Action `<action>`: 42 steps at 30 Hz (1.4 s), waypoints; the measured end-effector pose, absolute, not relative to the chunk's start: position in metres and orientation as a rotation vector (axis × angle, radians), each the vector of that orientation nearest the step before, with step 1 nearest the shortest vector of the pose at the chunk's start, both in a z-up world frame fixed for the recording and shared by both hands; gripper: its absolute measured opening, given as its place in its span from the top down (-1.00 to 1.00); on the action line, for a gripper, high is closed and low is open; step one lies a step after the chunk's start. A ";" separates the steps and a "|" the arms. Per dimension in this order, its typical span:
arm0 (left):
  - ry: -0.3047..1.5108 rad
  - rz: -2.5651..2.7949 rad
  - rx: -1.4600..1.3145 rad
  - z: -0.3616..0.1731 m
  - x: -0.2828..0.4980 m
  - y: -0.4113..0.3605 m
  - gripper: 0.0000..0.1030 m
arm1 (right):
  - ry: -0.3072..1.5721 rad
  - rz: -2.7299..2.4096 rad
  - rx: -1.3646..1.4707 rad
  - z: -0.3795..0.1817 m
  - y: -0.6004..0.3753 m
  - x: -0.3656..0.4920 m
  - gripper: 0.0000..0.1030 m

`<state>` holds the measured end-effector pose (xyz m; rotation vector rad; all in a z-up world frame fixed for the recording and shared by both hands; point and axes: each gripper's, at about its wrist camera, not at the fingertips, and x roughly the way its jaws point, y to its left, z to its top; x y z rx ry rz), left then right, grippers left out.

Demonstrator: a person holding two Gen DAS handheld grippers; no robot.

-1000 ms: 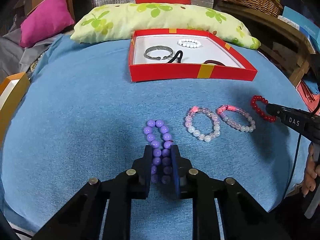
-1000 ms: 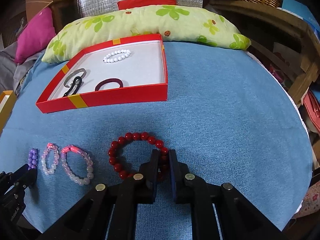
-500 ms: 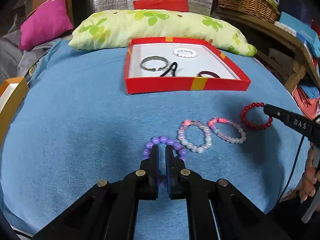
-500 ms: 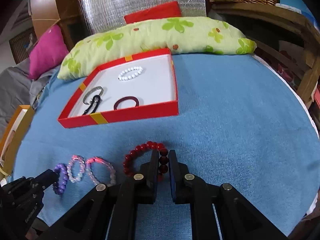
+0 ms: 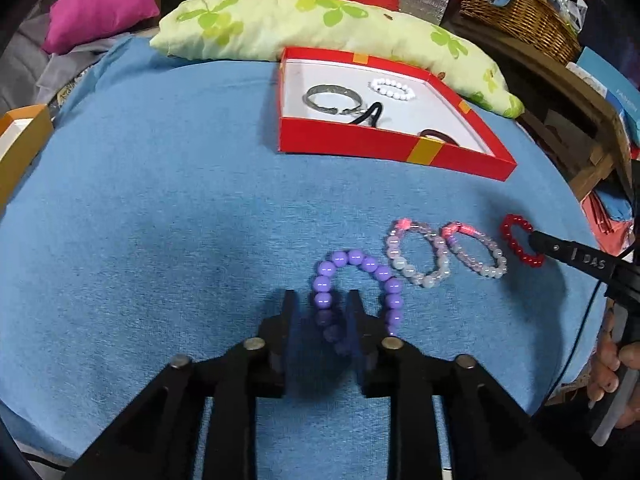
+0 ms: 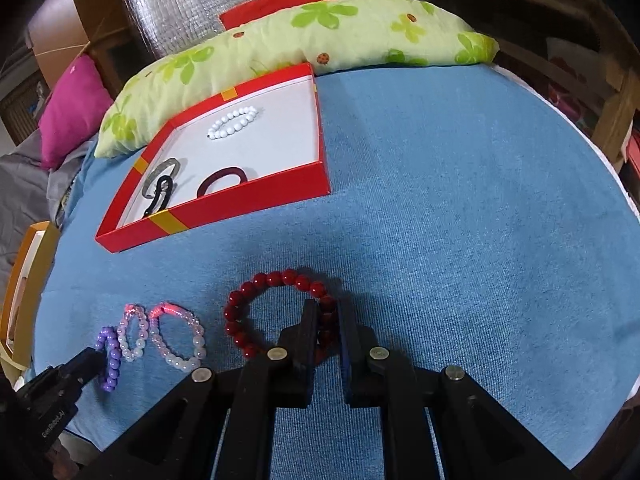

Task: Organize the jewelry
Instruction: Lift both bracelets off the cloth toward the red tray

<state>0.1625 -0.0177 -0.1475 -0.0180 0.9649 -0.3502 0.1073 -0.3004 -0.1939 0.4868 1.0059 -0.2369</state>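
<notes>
A blue cloth (image 5: 160, 208) covers the rounded surface. Nearest, the left gripper (image 5: 322, 312) stands with fingers parted around one side of the purple bead bracelet (image 5: 356, 280), not pinching it. The right gripper (image 6: 328, 320) has its fingers narrow, closed on the red bead bracelet (image 6: 248, 304). Two pale pink bracelets (image 5: 416, 252) lie between them. Farther off sits a red box (image 5: 384, 146) — white inside, holding a silver bangle (image 5: 332, 98), white beads (image 5: 392, 89) and dark bands. Beyond lies a green flowered pillow (image 5: 288, 24).
</notes>
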 end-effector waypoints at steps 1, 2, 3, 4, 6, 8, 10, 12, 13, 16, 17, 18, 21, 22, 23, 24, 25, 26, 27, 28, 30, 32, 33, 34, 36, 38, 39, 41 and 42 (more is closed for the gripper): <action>0.965 -0.358 -0.019 -0.147 0.162 -0.019 0.12 | 1.006 -0.238 0.483 -0.194 -0.299 0.107 0.79; 0.964 -0.355 -0.018 -0.147 0.161 -0.019 -0.05 | 1.007 -0.239 0.481 -0.195 -0.299 0.107 0.79; 0.960 -0.352 -0.019 -0.146 0.160 -0.019 -0.07 | 1.007 -0.239 0.478 -0.195 -0.298 0.107 0.79; 0.960 -0.353 -0.021 -0.146 0.159 -0.019 -0.08 | 1.008 -0.239 0.473 -0.195 -0.297 0.107 0.79; 0.964 -0.367 -0.026 -0.146 0.158 -0.021 -0.14 | 1.009 -0.240 0.470 -0.195 -0.297 0.107 0.79; 0.969 -0.376 -0.011 -0.147 0.156 -0.026 -0.25 | 1.010 -0.241 0.465 -0.195 -0.296 0.107 0.79; 0.971 -0.391 0.016 -0.149 0.154 -0.033 -0.27 | 1.012 -0.243 0.459 -0.195 -0.295 0.108 0.79; 0.962 -0.400 0.040 -0.149 0.151 -0.039 -0.28 | 1.012 -0.246 0.454 -0.195 -0.295 0.107 0.79; 0.954 -0.398 0.057 -0.150 0.151 -0.041 -0.27 | 1.011 -0.248 0.453 -0.195 -0.294 0.108 0.79; 0.930 -0.383 0.082 -0.151 0.150 -0.043 0.27 | 1.007 -0.247 0.439 -0.194 -0.292 0.108 0.79; 0.928 -0.389 0.080 -0.151 0.152 -0.042 0.56 | 1.004 -0.242 0.437 -0.193 -0.291 0.108 0.79; 0.931 -0.396 0.071 -0.150 0.153 -0.040 0.63 | 1.000 -0.235 0.440 -0.193 -0.291 0.108 0.79; 0.923 -0.392 0.072 -0.149 0.154 -0.040 0.63 | 0.979 -0.211 0.458 -0.189 -0.291 0.106 0.79; 0.911 -0.386 0.082 -0.147 0.153 -0.040 0.64 | 0.968 -0.203 0.464 -0.186 -0.291 0.105 0.79; 0.901 -0.385 0.084 -0.145 0.152 -0.040 0.81 | 0.958 -0.197 0.469 -0.184 -0.290 0.105 0.79; 0.894 -0.388 0.077 -0.143 0.152 -0.039 0.81 | 0.946 -0.190 0.477 -0.182 -0.291 0.104 0.79; 0.884 -0.387 0.068 -0.140 0.152 -0.038 0.81 | 0.931 -0.180 0.486 -0.179 -0.291 0.102 0.79; 0.874 -0.384 0.064 -0.137 0.152 -0.036 0.81 | 0.915 -0.172 0.493 -0.175 -0.291 0.102 0.79; 0.868 -0.385 0.061 -0.134 0.153 -0.035 0.81 | 0.900 -0.164 0.499 -0.172 -0.291 0.101 0.79; 0.863 -0.386 0.055 -0.132 0.153 -0.035 0.81 | 0.883 -0.154 0.505 -0.169 -0.291 0.100 0.79; 0.856 -0.390 0.048 -0.129 0.153 -0.034 0.81 | 0.857 -0.139 0.513 -0.164 -0.288 0.102 0.79; 0.850 -0.388 0.048 -0.128 0.152 -0.034 0.81 | 0.834 -0.124 0.519 -0.159 -0.286 0.102 0.79; 0.850 -0.388 0.044 -0.127 0.153 -0.034 0.81 | 0.826 -0.122 0.518 -0.157 -0.285 0.101 0.79; 0.849 -0.389 0.039 -0.127 0.153 -0.033 0.81 | 0.821 -0.121 0.517 -0.155 -0.285 0.101 0.79; 0.842 -0.390 0.032 -0.124 0.153 -0.032 0.81 | 0.814 -0.119 0.521 -0.152 -0.284 0.101 0.79; 0.832 -0.397 0.013 -0.119 0.152 -0.029 0.81 | 0.805 -0.118 0.529 -0.151 -0.284 0.099 0.79; 0.827 -0.400 0.005 -0.117 0.152 -0.028 0.81 | 0.798 -0.115 0.532 -0.150 -0.285 0.099 0.79; 0.808 -0.408 -0.007 -0.109 0.150 -0.026 0.81 | 0.786 -0.111 0.535 -0.147 -0.286 0.097 0.79; 0.797 -0.412 -0.009 -0.105 0.150 -0.026 0.81 | 0.779 -0.107 0.537 -0.146 -0.286 0.097 0.79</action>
